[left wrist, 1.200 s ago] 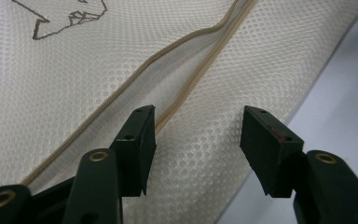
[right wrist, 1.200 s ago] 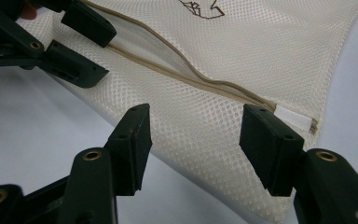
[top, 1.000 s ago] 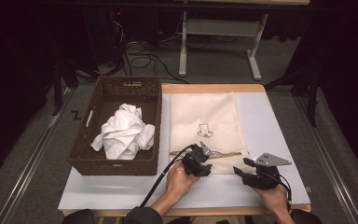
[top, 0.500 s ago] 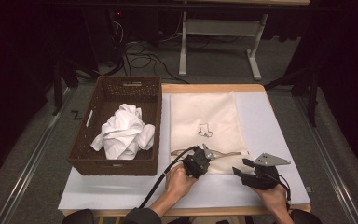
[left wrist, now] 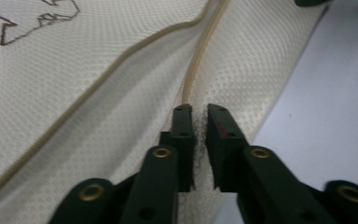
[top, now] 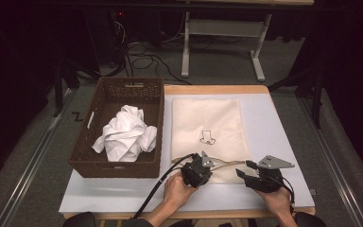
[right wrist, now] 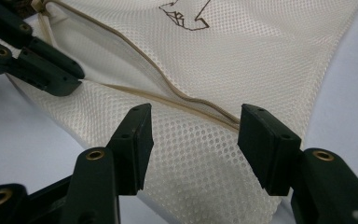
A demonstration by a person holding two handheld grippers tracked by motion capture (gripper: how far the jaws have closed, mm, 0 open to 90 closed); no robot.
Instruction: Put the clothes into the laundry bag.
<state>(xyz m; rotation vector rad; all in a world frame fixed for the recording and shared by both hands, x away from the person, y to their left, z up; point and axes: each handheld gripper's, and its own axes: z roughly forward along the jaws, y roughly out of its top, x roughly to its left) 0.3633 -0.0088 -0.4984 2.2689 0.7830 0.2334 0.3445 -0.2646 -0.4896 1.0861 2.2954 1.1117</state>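
From above, we saw the mesh bag (top: 208, 130) flat on the tabletop (top: 274, 127) beside the basket (top: 118, 127). Our left tool (left wrist: 195, 122) had just eased its jaws slightly, yet a pinch of the bag's fabric remained clamped between them. Our right tool (right wrist: 193, 135) stood released over the bag's near edge.

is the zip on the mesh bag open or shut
Partly open: on the mesh bag the two tan zipper edges gape apart near the left gripper, meeting again near the right gripper.
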